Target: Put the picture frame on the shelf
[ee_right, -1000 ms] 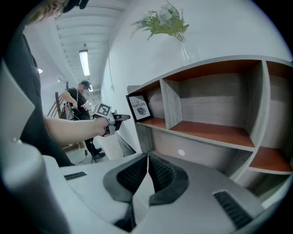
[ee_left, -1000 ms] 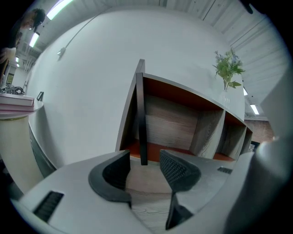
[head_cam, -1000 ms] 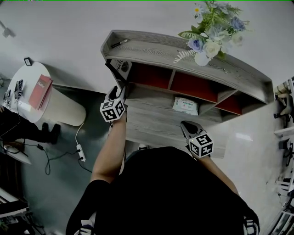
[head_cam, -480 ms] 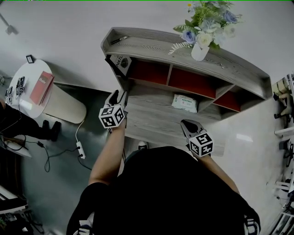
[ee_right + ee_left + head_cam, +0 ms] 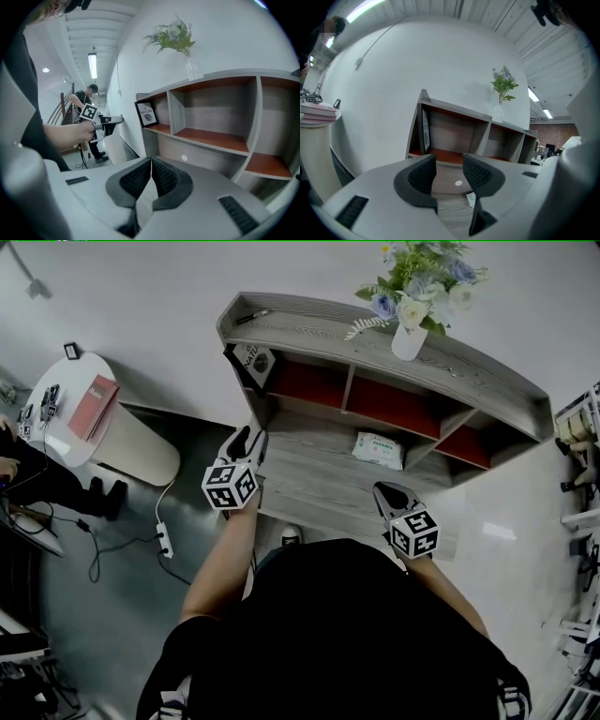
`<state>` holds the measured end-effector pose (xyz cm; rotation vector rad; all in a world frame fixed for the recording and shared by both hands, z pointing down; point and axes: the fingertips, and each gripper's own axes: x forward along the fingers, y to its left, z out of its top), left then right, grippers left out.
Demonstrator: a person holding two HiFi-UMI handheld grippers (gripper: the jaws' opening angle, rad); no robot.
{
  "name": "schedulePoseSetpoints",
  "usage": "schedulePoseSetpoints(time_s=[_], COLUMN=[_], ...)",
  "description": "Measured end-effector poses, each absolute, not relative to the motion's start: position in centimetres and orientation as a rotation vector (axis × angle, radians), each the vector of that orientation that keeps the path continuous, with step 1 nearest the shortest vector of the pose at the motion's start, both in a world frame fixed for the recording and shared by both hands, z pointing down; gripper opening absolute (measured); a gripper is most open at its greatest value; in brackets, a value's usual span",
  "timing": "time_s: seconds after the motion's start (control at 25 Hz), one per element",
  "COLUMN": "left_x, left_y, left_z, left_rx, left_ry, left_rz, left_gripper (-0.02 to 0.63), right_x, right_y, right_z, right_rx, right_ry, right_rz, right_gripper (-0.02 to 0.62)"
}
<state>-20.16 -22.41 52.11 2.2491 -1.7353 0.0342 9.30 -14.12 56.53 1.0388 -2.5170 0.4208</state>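
So the black picture frame with the white print (image 5: 253,366) is already in the far-left red-floored compartment of the curved grey wooden shelf (image 5: 487,381). It's standing upright right by the left side wall. The left gripper (image 5: 449,172) points at that compartment but isn't touching the frame, it just hovers over the shelf's lower grey ledge. Its dark ribbed fingers (image 5: 423,176) are spread apart with nothing between them, only the ledge showing through the gap. The right gripper (image 5: 151,176) hangs over the front of the ledge further right, well away from the frame, fingers pressed together and empty.

Other stuff: there's a clear vase of blue and white flowers (image 5: 410,338) on top of the shelf. A white-and-green packet of wipes (image 5: 378,450) lies on the ledge ahead of the right gripper. Off to the left is a round white surface (image 5: 58,439) with a red book (image 5: 94,407) on it.
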Motion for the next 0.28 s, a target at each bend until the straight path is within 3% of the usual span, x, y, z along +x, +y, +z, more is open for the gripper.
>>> schedulePoseSetpoints(time_s=[0.28], left_x=[-18.8], left_y=[-19.6], left_z=[50.2], left_rx=[2.277], left_ry=[-1.691], left_rz=[-0.024], left_gripper=[0.183], right_x=[9.9], right_y=[-13.4], right_z=[55.9], right_rx=[1.038], right_ry=[-2.527], right_rz=[0.402], right_gripper=[0.018])
